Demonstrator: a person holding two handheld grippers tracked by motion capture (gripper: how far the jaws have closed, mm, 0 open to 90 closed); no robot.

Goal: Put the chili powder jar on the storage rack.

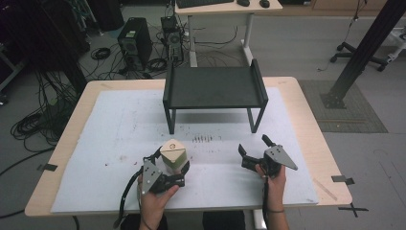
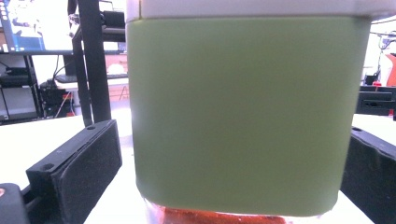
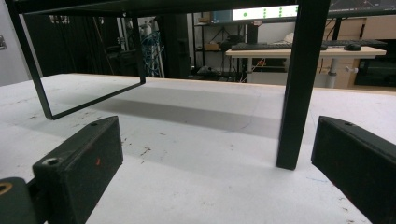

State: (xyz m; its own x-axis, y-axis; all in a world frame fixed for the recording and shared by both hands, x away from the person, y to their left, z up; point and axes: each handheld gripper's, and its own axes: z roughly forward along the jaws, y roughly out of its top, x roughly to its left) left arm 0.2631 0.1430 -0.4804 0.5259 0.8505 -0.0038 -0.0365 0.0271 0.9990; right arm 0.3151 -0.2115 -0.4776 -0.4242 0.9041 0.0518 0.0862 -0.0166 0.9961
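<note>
My left tongs (image 1: pixel 168 168) bracketed the jar (image 1: pixel 173 154), jaws apart from it; my right tongs (image 1: pixel 252 149) gaped at three o'clock, near the shelf (image 1: pixel 213 87).

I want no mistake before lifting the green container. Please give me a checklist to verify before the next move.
1. Green container between the jaws of the left hand-held gripper: ok.
2. Jaws closed on it: not ok, gaps show on both sides.
3. Container upright: ok.
4. White lid seated: cannot tell.
5. Right hand-held gripper open, holding nothing: ok.
6. Black shelf top free: ok.
</note>
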